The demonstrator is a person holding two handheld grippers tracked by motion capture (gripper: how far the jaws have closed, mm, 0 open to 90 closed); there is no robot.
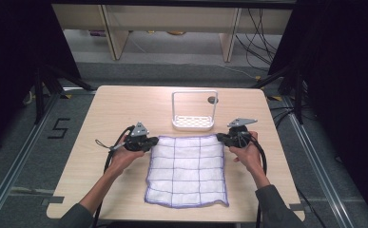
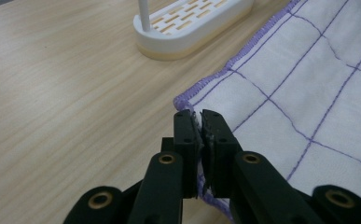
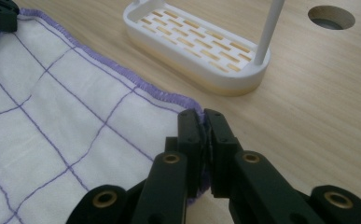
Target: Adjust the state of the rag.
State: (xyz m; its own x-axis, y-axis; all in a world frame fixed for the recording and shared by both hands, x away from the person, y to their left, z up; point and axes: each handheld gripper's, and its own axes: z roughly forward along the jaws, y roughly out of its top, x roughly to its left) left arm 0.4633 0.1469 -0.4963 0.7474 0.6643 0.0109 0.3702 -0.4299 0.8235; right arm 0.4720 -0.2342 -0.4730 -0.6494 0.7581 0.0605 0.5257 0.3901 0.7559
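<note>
White cloth with purple grid lines and purple stitched hem [image 1: 187, 170] flat on table, far corners between fingers. Left gripper [image 2: 200, 122] clamps one far corner, right gripper [image 3: 202, 122] the other. Risks: thin bite on hem slips during lift; uneven pull skews cloth; white slotted plastic rack [image 1: 193, 122] just beyond fingertips gets snagged.

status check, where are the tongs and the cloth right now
Left tongs shut on cloth's far left corner. Right tongs shut on far right corner. Cloth flat on table. White rack just beyond, apart.
</note>
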